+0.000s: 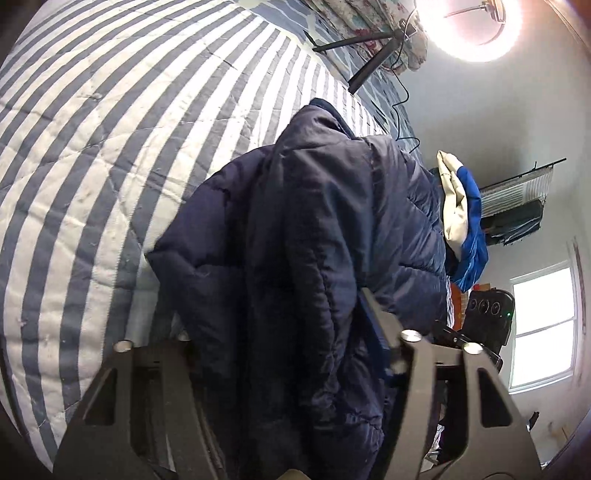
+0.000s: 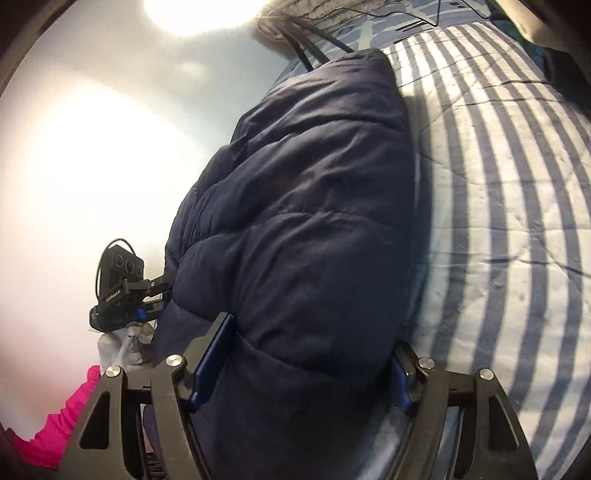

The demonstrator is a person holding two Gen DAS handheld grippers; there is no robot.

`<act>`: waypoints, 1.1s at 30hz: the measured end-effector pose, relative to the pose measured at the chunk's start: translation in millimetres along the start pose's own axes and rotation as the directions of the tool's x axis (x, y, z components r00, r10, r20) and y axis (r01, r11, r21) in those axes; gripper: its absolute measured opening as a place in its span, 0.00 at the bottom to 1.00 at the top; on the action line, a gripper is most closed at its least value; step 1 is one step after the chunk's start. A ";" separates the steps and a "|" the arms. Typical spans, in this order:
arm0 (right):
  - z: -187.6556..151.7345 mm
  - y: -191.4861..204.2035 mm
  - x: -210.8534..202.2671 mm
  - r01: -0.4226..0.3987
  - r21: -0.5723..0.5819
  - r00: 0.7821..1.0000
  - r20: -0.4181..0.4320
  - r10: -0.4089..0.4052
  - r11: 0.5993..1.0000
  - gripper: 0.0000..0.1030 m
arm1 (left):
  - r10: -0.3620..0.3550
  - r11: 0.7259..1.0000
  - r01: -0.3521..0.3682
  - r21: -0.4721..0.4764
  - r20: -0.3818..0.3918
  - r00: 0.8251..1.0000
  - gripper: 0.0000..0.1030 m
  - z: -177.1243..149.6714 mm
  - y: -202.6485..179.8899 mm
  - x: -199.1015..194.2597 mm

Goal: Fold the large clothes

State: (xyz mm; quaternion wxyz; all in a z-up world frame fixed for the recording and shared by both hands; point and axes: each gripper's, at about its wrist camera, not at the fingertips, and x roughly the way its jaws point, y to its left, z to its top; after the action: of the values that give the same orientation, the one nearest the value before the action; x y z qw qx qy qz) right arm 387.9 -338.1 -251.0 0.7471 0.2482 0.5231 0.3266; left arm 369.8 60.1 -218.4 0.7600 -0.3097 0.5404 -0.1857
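Striped blue-and-white quilt covers the bed; we take it as our landmark. On it, bunched up, lies the navy puffer jacket. Left tool: jaws roughly half open, a thick fold of jacket filling the gap; one finger buried, so we cannot tell whether the pads press. Right tool: jaws wide, both blue pads pressed into the jacket's padded edge, just above the quilt.

Pale wall, bright window, glowing round lamp, striped quilted bed
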 end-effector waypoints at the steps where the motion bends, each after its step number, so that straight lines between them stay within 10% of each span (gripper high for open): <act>1: 0.5 3.0 1.8 0.008 -0.006 1.000 -0.003 -0.008 1.000 0.68 | 0.010 1.000 -0.010 0.004 0.002 1.000 0.51 -0.3 -1.9 0.3; 14: 5.1 73.5 13.0 0.208 -0.144 0.977 -0.009 -0.212 0.967 0.32 | 0.133 0.979 -0.141 0.148 0.067 0.989 0.23 -9.2 -43.4 -9.7; 33: -26.4 157.7 -48.5 0.534 -0.331 0.844 0.149 -0.515 0.778 0.19 | 0.122 0.918 -0.169 0.358 0.149 0.981 0.16 -57.3 -125.5 -40.3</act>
State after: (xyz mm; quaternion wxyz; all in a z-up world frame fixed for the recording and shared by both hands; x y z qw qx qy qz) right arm 315.3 -268.9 -117.3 0.8535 -0.0403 0.4837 0.1895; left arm 308.7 -23.3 -118.6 0.8483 -0.1311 0.4693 -0.2073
